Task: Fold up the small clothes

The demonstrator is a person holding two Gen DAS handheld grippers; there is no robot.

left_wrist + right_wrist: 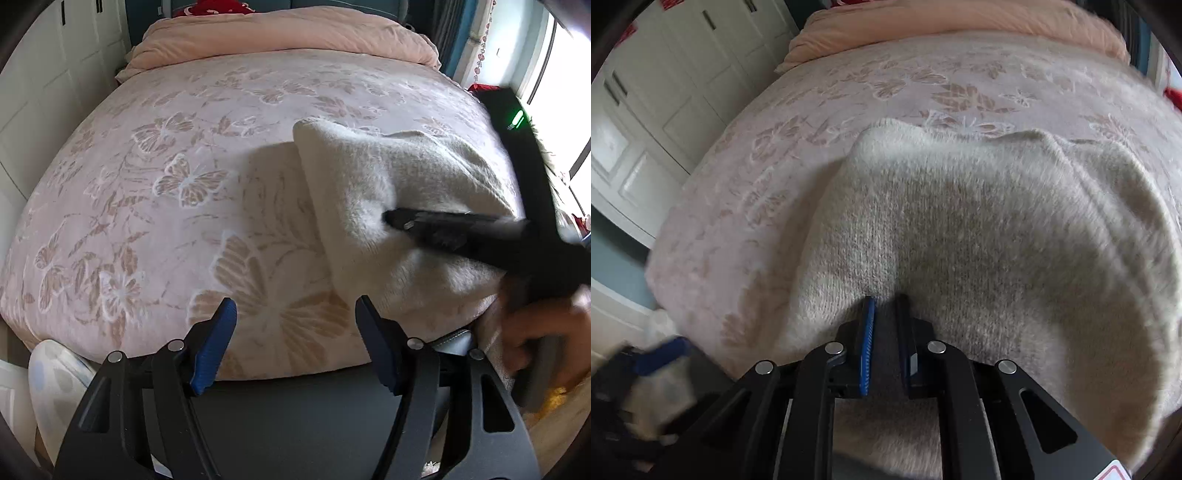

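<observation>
Left wrist view: left gripper (pixel 295 339) low in the middle of the frame, blue pads spread wide, holding nothing, above the near edge of the pink butterfly bedspread (pixel 166 184). At right of centre, cream knitted garment (pixel 388 177) lifted in a slope, its far corner toward upper centre. Crossing it from the right edge, right gripper (pixel 395 219), blurred, tips pressed into the wool. At upper centre, folded pink duvet (pixel 288 37).

Right wrist view: right gripper (pixel 886 306) at lower centre, jaws narrow, only a thin gap between the pads; seems to pinch a fold of the cream knitted garment (pixel 979 229), which fills centre and right of the frame and drapes over the bedspread. White wardrobe doors (pixel 683 92) at upper left.

Step in hand, as judged: carrying one side of the garment over for a fold. Next move probably calls for laying the held edge flat on the rest, edges aligned, then releasing; free left tool could pin or smooth the cloth.
</observation>
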